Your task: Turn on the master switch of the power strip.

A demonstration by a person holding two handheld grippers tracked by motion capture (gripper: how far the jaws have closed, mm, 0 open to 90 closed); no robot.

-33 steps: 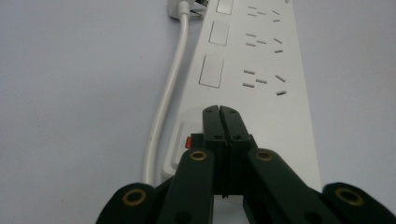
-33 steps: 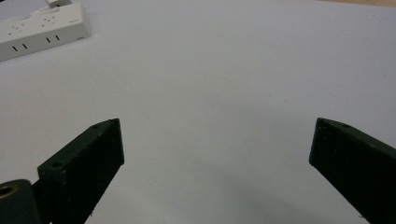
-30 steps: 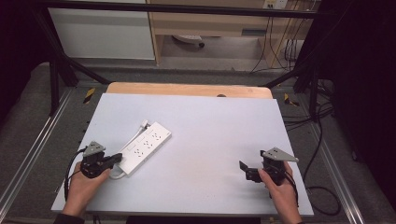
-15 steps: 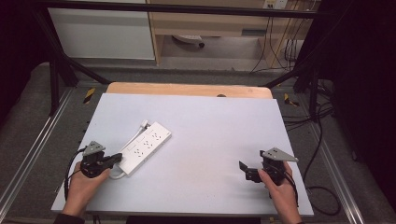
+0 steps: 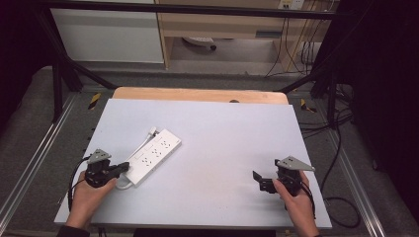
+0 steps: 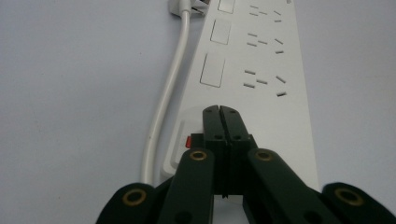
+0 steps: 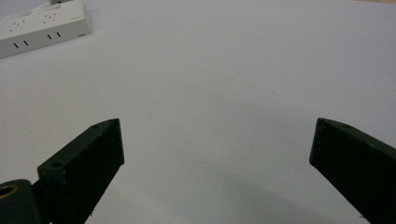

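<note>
1. On the pale table, a white power strip is lying at an angle toward the person's left, its white cord running along one side and looping at the near end.
2. At the strip's near end, the left gripper is pressing its jaws, closed tight on nothing, down beside the red switch; from the left gripper view the tips seem to be touching the housing just next to the switch, though contact is hard to confirm.
3. Well apart from the strip, the right gripper is waiting over bare table with its jaws spread wide and empty.
4. The sockets are all sitting empty, and judging by the pose, the switch press is only now being attempted; whether it has toggled cannot be told.
</note>
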